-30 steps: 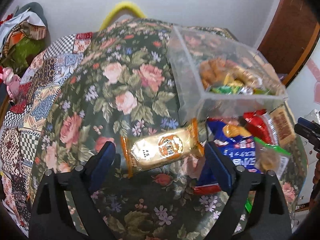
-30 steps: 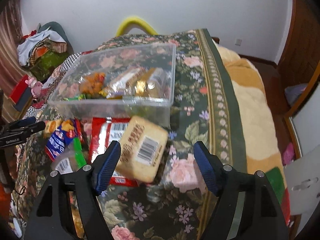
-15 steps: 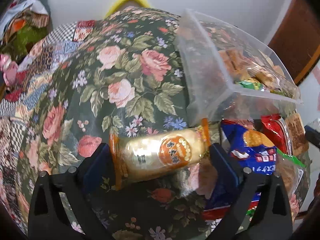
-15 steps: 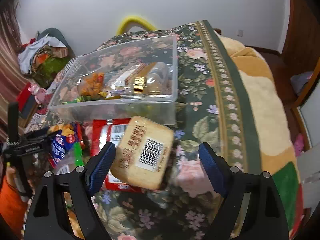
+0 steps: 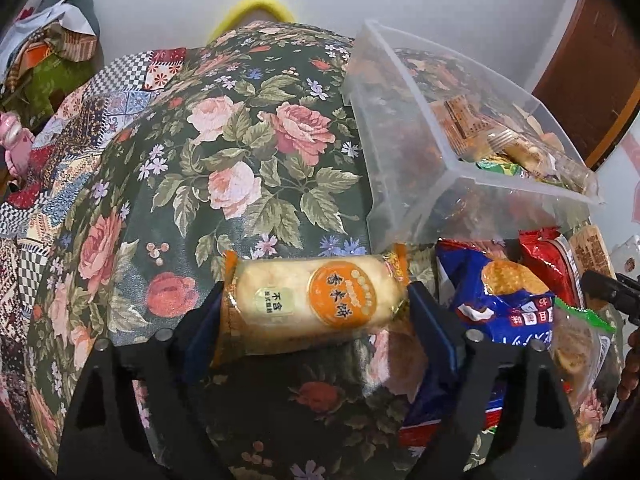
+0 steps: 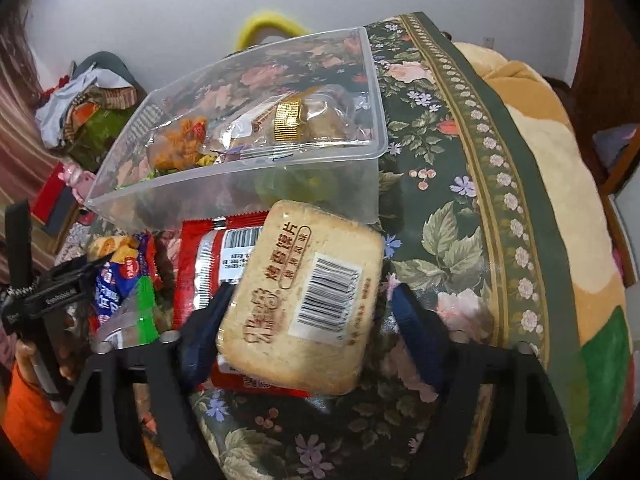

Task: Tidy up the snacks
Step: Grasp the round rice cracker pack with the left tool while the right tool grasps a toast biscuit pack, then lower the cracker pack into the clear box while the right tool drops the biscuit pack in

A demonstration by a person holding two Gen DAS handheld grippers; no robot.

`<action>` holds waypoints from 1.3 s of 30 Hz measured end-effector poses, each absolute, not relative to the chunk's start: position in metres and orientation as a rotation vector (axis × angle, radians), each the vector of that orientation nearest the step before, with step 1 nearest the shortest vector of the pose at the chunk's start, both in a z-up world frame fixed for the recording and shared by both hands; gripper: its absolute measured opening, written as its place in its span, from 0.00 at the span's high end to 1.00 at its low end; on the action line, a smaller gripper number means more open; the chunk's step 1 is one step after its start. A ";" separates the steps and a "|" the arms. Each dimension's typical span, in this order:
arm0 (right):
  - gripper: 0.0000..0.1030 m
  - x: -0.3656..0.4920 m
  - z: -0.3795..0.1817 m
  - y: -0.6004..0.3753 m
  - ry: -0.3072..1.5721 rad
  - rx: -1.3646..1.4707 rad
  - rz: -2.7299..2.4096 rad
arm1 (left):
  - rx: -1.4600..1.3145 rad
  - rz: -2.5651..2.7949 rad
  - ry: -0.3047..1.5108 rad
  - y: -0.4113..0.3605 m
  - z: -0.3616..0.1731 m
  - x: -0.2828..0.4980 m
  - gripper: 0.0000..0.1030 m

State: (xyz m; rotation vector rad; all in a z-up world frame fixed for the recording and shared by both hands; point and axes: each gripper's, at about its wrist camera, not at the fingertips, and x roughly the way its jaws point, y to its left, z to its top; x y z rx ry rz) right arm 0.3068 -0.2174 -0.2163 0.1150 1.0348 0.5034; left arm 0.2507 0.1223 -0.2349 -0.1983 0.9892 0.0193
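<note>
Snacks are what I am sorting, and the clear plastic storage bin (image 5: 404,152) is my landmark.

Left wrist view: my left gripper (image 5: 312,320) brackets a pale rice-cracker packet with orange ends and an orange round label (image 5: 312,304), just in front of the bin's near corner. Both blue pads (image 5: 204,332) sit at the packet's ends; I judge it pinched, though the right-hand contact is hard to confirm. A blue crisp bag (image 5: 500,300) lies to the right of it, below the bin's front wall.

Right wrist view: my right gripper (image 6: 310,324) straddles a tan rounded toast-slice packet with a barcode (image 6: 304,304), lying on a red foil packet (image 6: 208,256) just before the bin's (image 6: 240,184) front wall. The left pad touches; the right pad stands apart, so it is not clamped.

I judge this the pick-up step. Next: close fully, lift both packets over the rim, and release them inside.
</note>
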 end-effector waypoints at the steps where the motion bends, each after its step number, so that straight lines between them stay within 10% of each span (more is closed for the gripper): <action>1: 0.41 0.307 -0.216 -0.218 1.037 0.120 0.510 | -0.195 0.022 0.994 0.122 -0.235 0.250 0.21; 39: 0.49 0.296 -0.115 -0.210 0.709 0.046 0.522 | -0.137 -0.072 0.709 0.075 -0.092 0.236 0.27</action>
